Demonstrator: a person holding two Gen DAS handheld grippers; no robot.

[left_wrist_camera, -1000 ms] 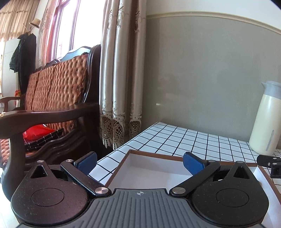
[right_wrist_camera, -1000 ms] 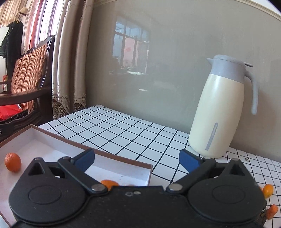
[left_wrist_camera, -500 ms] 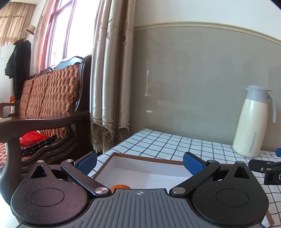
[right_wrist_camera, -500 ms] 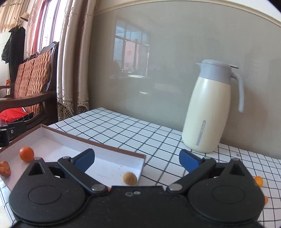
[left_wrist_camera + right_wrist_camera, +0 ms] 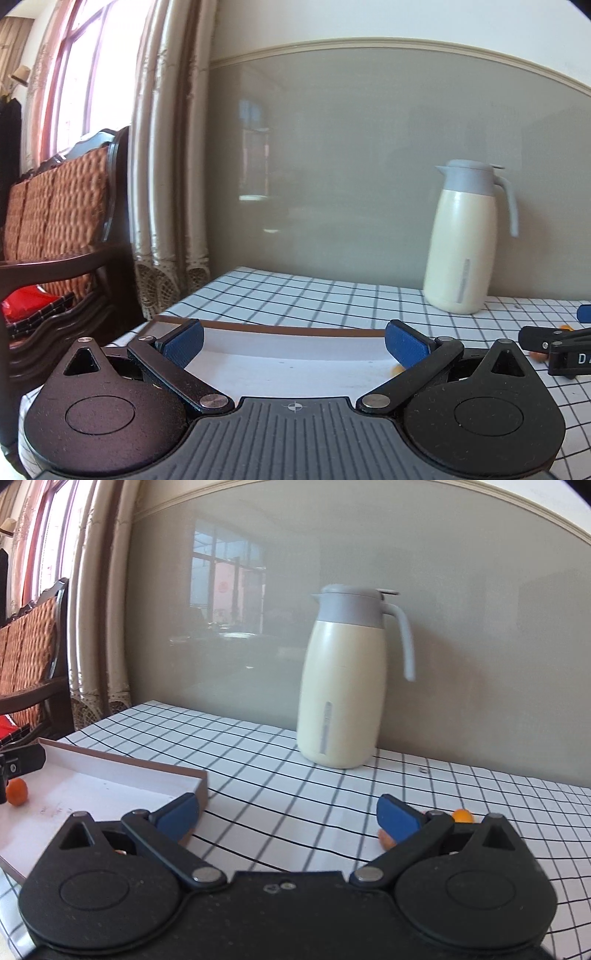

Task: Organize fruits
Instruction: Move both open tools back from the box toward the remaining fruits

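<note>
Two tools, both spread wide and gripping nothing. Your right tool point(image 5: 288, 816) is the nearer one: loose fruits sit on the worktop point(image 5: 280, 760) just ahead to its right, one orange fruit point(image 5: 463, 815) past the right finger, another point(image 5: 386, 839) partly hidden behind it. Your left tool point(image 5: 293, 341) hovers over the tray point(image 5: 122, 766), which holds one fruit point(image 5: 17, 791).

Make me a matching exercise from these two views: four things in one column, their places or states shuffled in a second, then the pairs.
1. thermos jug
2. orange fruit
3. box
4. right gripper

a. open, holding nothing
b. lying inside the box
c. upright near the wall
d. left part of the checked tablecloth

Pairs: 1-c, 2-b, 3-d, 4-a
</note>
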